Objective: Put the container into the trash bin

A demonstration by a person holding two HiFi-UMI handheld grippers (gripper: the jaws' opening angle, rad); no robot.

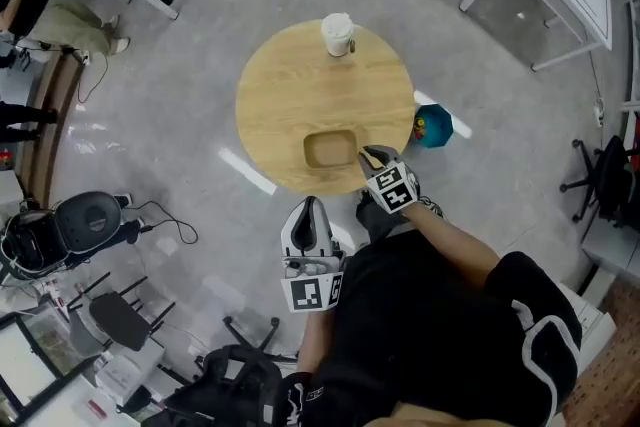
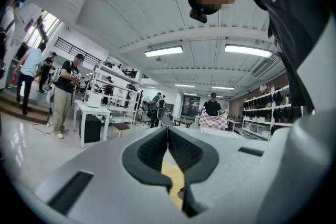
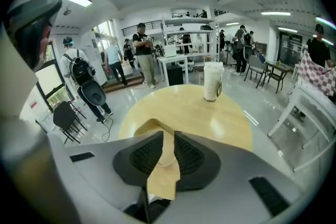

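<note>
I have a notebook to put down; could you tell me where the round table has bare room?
The table is bare across its middle and left, between the cup at the far edge and the container near the front. The near right is crowded: the right gripper is at the container.

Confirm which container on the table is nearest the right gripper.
The shallow tan container at the near edge of the table: the right gripper is at its corner. The white lidded cup stands at the far edge.

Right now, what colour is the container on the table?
The container is tan; clearest in head view.
</note>
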